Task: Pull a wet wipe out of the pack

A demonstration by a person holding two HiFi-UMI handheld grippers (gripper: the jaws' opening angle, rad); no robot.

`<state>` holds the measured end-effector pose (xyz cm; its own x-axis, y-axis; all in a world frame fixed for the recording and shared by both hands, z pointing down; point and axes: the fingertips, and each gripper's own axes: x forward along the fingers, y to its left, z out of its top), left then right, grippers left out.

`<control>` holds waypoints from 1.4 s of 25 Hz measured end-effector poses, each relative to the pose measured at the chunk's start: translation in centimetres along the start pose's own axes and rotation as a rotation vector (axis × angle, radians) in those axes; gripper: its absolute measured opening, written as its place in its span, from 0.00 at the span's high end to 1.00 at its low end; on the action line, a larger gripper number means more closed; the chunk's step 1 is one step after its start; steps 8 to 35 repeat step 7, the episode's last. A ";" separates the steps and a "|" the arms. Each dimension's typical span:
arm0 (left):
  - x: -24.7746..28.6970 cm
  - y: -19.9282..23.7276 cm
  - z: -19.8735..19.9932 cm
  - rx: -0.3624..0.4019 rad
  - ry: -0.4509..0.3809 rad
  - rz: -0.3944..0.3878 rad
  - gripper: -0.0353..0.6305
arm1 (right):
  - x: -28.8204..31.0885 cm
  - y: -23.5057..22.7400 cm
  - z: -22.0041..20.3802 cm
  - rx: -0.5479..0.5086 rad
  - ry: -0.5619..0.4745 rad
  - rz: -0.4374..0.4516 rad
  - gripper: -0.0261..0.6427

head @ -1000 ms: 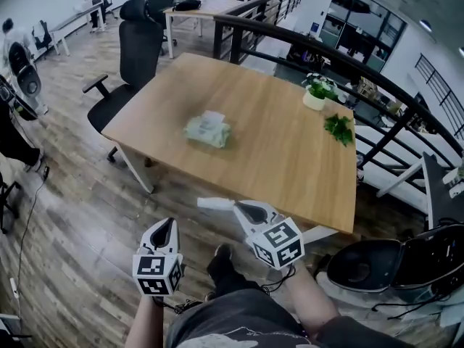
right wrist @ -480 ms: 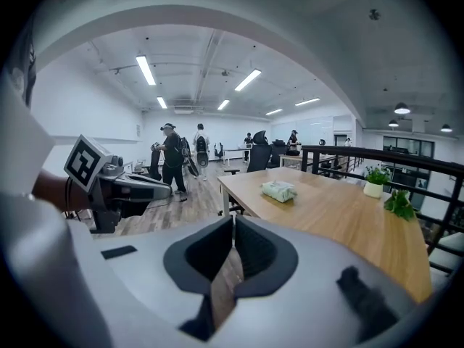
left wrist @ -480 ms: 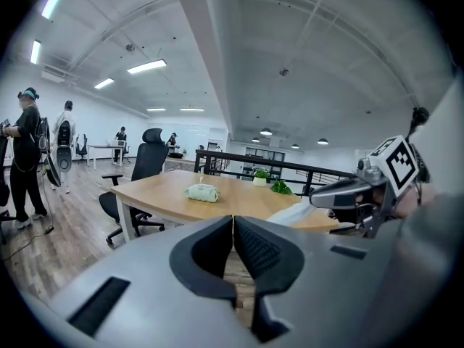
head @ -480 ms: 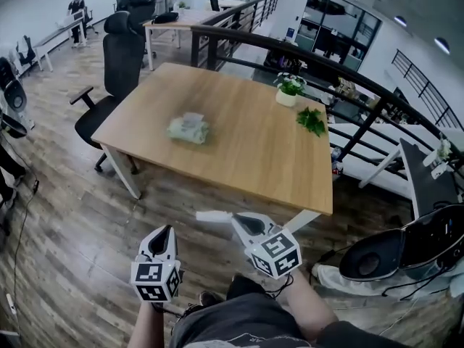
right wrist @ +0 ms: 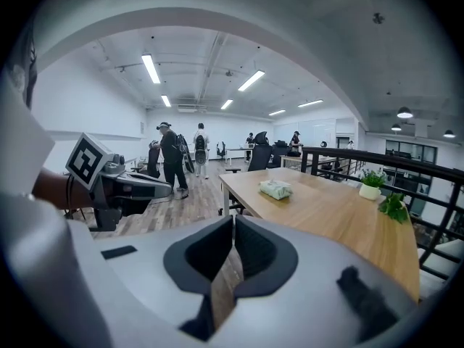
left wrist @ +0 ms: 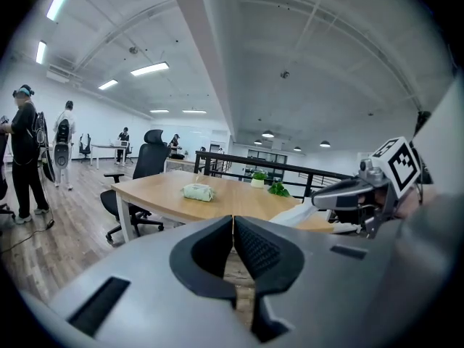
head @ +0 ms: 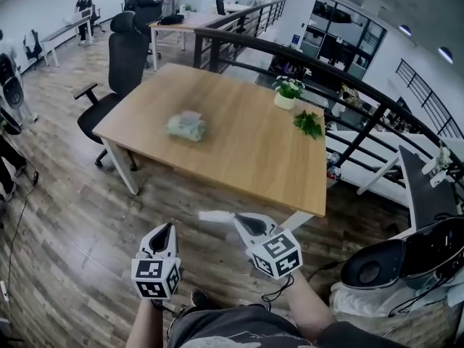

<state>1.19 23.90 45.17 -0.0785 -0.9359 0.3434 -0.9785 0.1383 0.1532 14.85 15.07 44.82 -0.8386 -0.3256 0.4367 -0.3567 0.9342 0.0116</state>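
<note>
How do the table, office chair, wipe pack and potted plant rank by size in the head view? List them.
1. wooden table
2. black office chair
3. wet wipe pack and potted plant: too alike to rank

Wipe pack (head: 186, 126) on table (head: 246, 158), left half; potted plant (head: 288, 91) at far edge; chair (head: 123, 49) left of table

Only open plank floor (head: 87, 223) lies between me and the light wooden table (head: 254, 158), its top free all round the pale green wipe pack (head: 185, 126), a black office chair (head: 119, 56) crowding its left side, a white-potted plant (head: 288, 93) far right.
</note>
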 end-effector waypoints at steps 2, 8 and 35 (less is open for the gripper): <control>-0.4 -1.4 -0.5 -0.004 0.001 0.009 0.92 | -1.4 -0.1 -0.5 -0.006 -0.007 0.013 0.92; -1.7 -6.4 -1.4 -0.011 0.006 0.014 0.92 | -5.8 -1.0 -2.4 -0.008 -0.005 0.034 0.92; -1.7 -6.4 -1.4 -0.011 0.006 0.014 0.92 | -5.8 -1.0 -2.4 -0.008 -0.005 0.034 0.92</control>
